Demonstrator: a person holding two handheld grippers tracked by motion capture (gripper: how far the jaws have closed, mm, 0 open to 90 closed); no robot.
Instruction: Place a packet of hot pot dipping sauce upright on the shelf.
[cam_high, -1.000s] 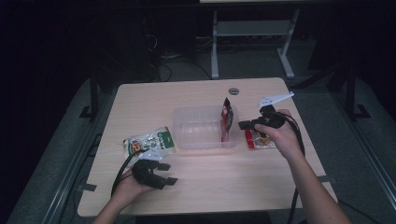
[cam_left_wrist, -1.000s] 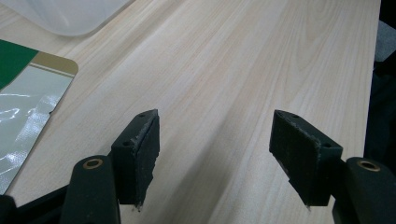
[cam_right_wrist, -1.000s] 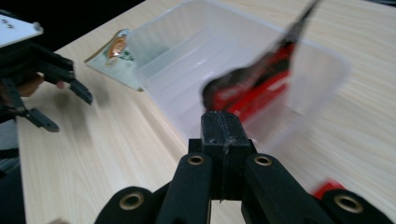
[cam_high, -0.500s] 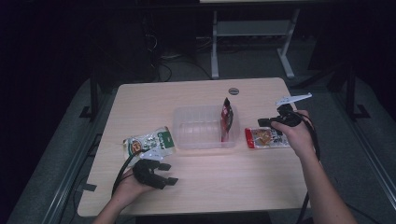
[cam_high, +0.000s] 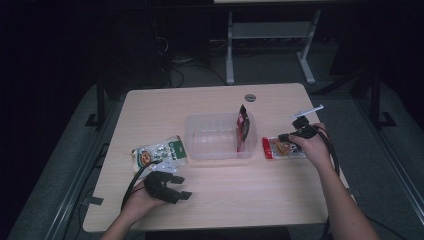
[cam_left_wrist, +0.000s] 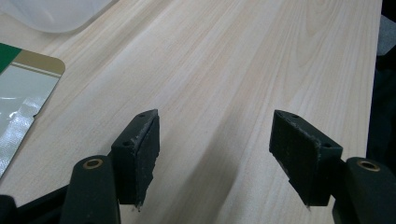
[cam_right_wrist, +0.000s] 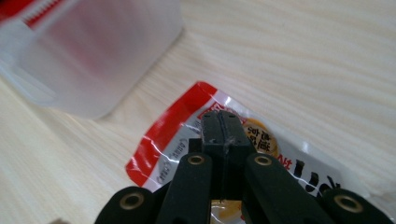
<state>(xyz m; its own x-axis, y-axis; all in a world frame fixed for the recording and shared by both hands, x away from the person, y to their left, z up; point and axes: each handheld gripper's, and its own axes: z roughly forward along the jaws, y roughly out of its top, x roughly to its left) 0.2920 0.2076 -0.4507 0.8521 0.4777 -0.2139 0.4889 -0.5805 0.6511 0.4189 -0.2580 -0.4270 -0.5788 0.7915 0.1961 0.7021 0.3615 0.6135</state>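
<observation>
Red-edged snack packet (cam_high: 283, 148) lies flat on the pale wooden table (cam_high: 220, 200), just to the right of the clear plastic container (cam_high: 220, 136) as the high view shows it. In the right gripper view the packet (cam_right_wrist: 196, 140) shows a red border, a clear film window and printed lettering, with the container's frosted wall (cam_right_wrist: 88, 60) close beyond it.

Right gripper (cam_high: 292, 136) — held in the person's right hand (cam_high: 315, 147) — sits over the packet's right portion. In the right gripper view its two black jaws are pressed together with no gap between them, tips (cam_right_wrist: 219, 122) over the packet's middle; whether any film is caught between them cannot be told.

Left gripper (cam_high: 175, 187) is held in the left hand (cam_high: 142, 197) near the table's front edge, left of centre. In the left gripper view the jaws stand spread wide apart (cam_left_wrist: 215, 154) above bare wood, with nothing between them.

Container contents: a dark red pouch (cam_high: 243, 129) stands upright against the right-hand wall, its top rising above the rim.

Green-and-white packet (cam_high: 159, 154) lies flat to the left of the container, just beyond the left gripper — its corner (cam_left_wrist: 23, 98) appears at the left edge of the left gripper view, and a rounded corner of the container (cam_left_wrist: 60, 14) at the top.

A small round grey disc (cam_high: 250, 97) sits in the tabletop near its far edge.
</observation>
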